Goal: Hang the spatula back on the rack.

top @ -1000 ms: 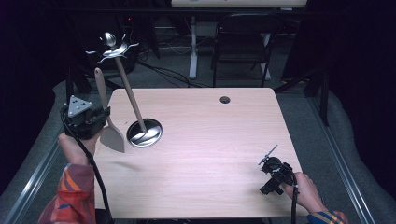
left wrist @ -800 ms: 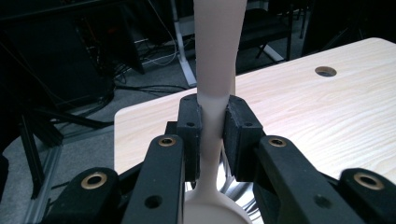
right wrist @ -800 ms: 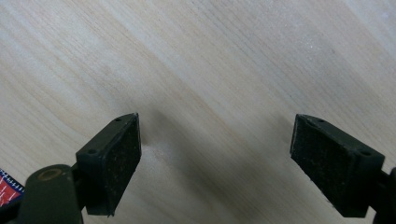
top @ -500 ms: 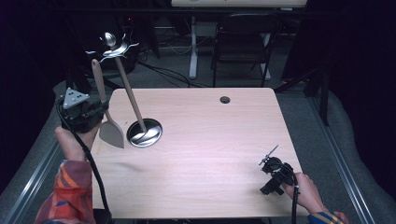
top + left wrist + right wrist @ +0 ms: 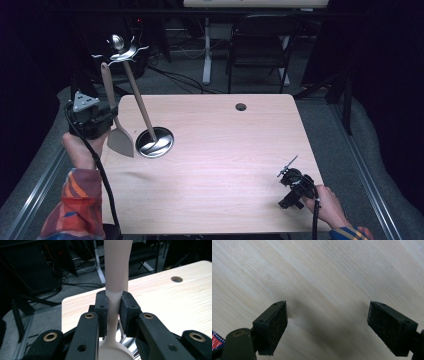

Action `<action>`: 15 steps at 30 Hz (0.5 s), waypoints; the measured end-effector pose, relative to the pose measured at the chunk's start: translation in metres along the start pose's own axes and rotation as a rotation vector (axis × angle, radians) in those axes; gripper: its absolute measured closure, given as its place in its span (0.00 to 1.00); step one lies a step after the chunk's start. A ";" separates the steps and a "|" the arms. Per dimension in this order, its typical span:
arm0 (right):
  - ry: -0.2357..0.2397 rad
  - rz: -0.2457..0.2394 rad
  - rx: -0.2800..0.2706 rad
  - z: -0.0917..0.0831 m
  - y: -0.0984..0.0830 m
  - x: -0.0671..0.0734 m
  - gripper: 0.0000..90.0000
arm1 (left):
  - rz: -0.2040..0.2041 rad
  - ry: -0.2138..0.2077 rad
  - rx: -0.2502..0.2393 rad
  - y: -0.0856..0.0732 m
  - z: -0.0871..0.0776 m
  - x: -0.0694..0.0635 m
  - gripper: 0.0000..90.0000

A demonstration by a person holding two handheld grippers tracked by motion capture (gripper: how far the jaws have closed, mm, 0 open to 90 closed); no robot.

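A pale wooden spatula (image 5: pixel 121 141) hangs upright, blade down, just left of a utensil stand. My left gripper (image 5: pixel 109 120) is shut on its handle (image 5: pixel 116 270), and the pads (image 5: pixel 126 312) press both sides of the neck above the blade. The stand has a round metal base (image 5: pixel 155 142), a slanted wooden pole (image 5: pixel 137 100) and metal hooks (image 5: pixel 121 47) at the top. At the table's front right, my right gripper (image 5: pixel 289 172) rests low over the bare wood. Its jaws (image 5: pixel 327 325) are wide open with nothing between them.
The light wooden table (image 5: pixel 225 150) has a small round cable hole (image 5: pixel 241 107) near its far edge. A dark chair (image 5: pixel 260 50) and cables stand on the floor beyond the table. Metal rails run along the floor on both sides.
My left gripper has shifted the spatula slightly up and away, staying beside the stand. The right gripper has not moved.
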State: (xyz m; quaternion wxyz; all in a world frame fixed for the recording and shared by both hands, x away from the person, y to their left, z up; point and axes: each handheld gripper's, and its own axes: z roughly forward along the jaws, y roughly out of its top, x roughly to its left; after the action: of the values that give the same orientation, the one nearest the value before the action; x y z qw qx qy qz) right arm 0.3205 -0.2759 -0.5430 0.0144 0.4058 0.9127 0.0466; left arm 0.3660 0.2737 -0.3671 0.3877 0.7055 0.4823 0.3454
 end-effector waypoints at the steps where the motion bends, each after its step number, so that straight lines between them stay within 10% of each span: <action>1: 0.000 -0.002 0.000 0.000 0.000 0.000 0.18 | -0.003 -0.004 0.003 0.000 0.001 0.000 0.87; 15: -0.001 -0.003 0.000 0.000 0.000 0.000 0.18 | -0.007 -0.019 0.020 0.002 0.008 -0.001 0.87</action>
State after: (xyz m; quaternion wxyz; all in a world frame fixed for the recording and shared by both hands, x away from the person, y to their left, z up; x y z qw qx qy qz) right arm 0.3203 -0.2756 -0.5429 0.0149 0.4046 0.9132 0.0465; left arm 0.3737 0.2705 -0.3692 0.3862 0.7111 0.4844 0.3325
